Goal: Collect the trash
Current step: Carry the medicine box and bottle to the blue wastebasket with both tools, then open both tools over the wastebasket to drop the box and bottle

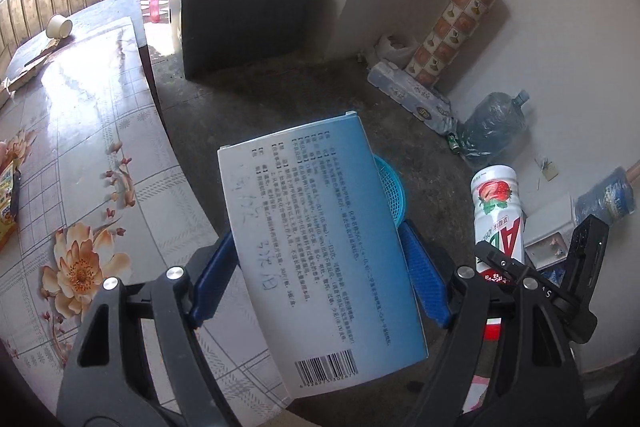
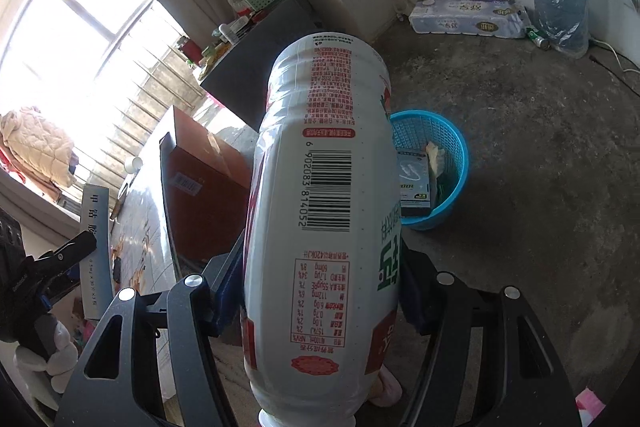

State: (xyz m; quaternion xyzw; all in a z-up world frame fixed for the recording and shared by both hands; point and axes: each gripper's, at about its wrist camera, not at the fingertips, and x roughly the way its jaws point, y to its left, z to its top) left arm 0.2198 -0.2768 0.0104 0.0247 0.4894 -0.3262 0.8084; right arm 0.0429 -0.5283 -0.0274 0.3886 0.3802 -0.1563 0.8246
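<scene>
Ahead of my right gripper, bare grey concrete floor lies open around the round blue mesh plastic basket. To my left, the floral-topped table blocks passage; my left gripper hangs just past its edge.

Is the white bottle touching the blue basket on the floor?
Apart. In the right wrist view the bottle is held up in the right gripper, and the blue basket stands on the floor farther off, partly hidden behind the bottle.
</scene>
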